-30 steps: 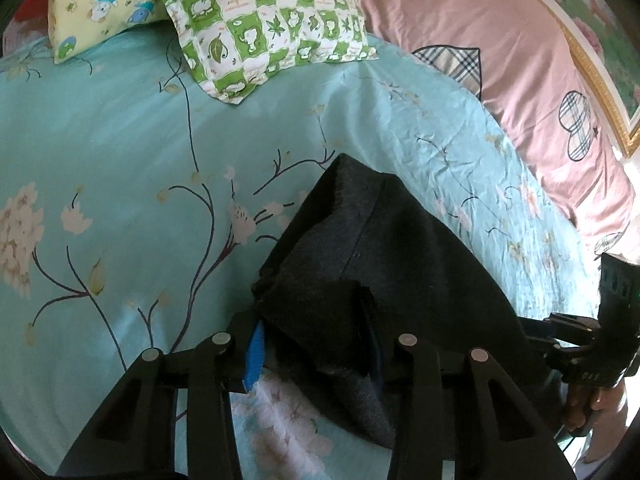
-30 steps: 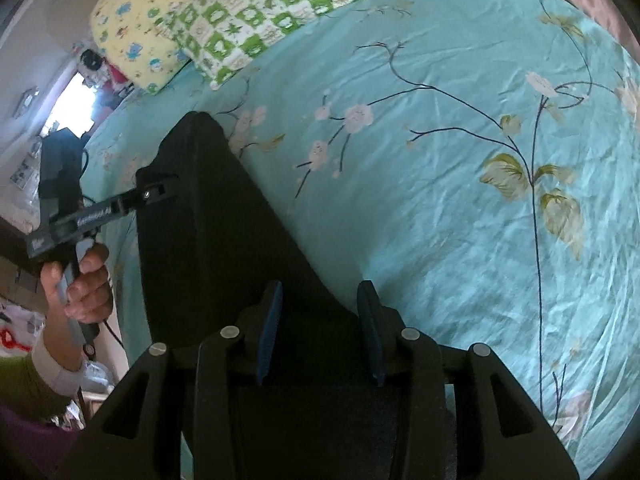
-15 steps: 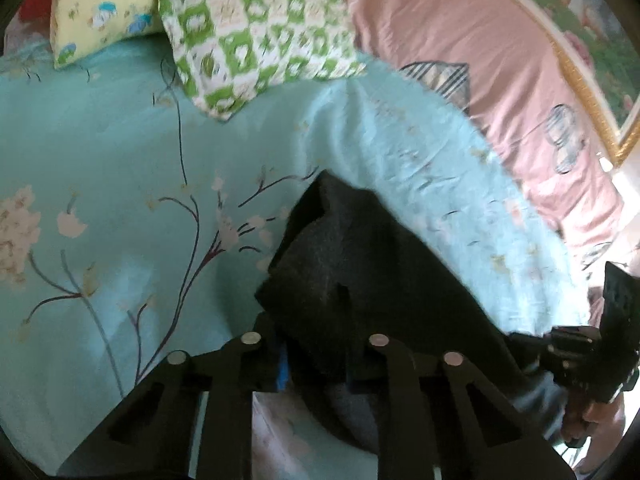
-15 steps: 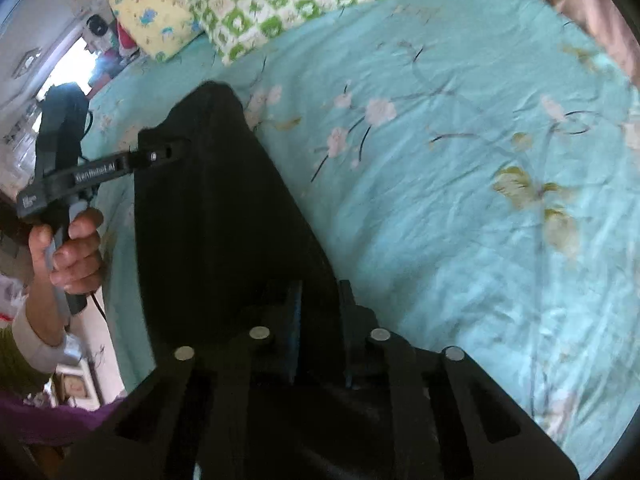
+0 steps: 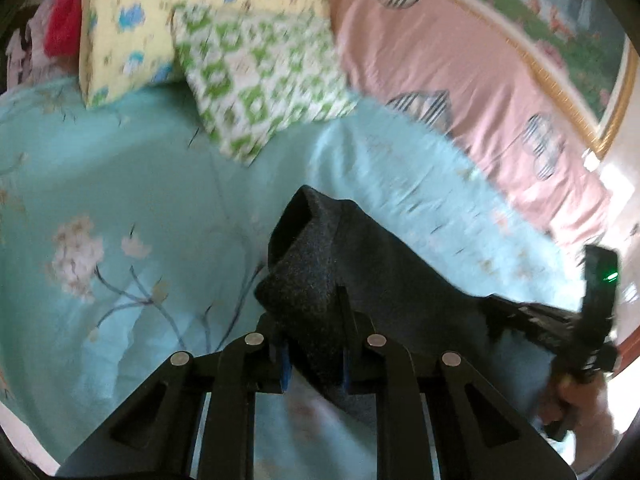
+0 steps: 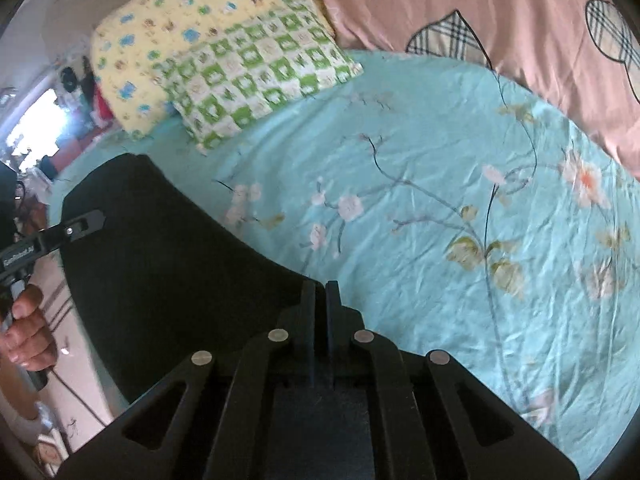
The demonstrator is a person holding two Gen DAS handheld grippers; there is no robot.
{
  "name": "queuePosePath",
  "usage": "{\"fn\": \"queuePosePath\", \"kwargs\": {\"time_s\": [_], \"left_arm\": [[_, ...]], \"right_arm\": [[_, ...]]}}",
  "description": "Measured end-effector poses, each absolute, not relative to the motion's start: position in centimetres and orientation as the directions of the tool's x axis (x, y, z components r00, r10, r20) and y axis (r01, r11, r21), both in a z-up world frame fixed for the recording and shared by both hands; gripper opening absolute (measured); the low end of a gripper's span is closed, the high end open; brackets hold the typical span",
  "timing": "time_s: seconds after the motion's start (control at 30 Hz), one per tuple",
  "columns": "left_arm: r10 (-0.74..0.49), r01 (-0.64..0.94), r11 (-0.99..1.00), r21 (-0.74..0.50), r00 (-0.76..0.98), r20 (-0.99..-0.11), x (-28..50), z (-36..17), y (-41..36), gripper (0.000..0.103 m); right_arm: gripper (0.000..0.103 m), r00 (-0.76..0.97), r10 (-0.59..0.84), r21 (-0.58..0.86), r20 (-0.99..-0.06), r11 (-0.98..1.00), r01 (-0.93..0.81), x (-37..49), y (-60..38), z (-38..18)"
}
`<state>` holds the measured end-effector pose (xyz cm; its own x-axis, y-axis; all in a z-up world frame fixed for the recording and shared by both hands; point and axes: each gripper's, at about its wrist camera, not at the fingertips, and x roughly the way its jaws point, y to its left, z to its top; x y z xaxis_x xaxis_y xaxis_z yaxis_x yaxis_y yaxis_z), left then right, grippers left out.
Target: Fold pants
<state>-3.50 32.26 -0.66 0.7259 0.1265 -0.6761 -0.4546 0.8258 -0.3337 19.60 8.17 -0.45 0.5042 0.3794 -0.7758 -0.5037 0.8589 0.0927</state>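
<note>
Only one bit of lettering showed: white print along the side of the left gripper (image 6: 86,226), seen from the right wrist camera. It looked like "GenRobot.AI", though the blur and the angle kept me from being sure. Nothing else carried readable writing.

dark pants (image 5: 360,276) – bunched, lifted, stretched above bed

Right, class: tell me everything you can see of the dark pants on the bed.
The pants are dark charcoal, a felt-like fabric. They hang as one stretched sheet above the turquoise floral bedsheet, gripped at two ends: the left tongs are shut on a bunched, folded corner, the right tongs on the other edge. No pockets or waistband can be made out.
</note>
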Motion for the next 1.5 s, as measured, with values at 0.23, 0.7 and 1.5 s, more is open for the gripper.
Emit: {"fn": "queuePosePath", "kwargs": {"time_s": [0.23, 0.7, 1.5], "left_arm": [[0.147, -0.489, 0.814, -0.314, 0.696, -0.703, -4.9, -1.8, 32.6, 0.036], [0.106, -0.364, 0.881, -0.301, 0.773, -0.626, -4.8, 4.5, 25.2, 0.052], [-0.296, 0.160, 0.953, -0.256, 0.665, -0.686, 6.5, 5.5, 1.3, 0.061]], "right_arm": [[0.039, 0.539, 0.363, 0.141, -0.760, 0.902, -0.408, 19.0, 7.6, -2.5], [0.056, 0.693, 0.397, 0.285, -0.602, 0.917, -0.277, 9.6, -2.6, 3.3], [0.060, 0.812, 0.179, 0.460, -0.555, 0.879, 0.121, -4.5, -20.4, 1.2]]}}
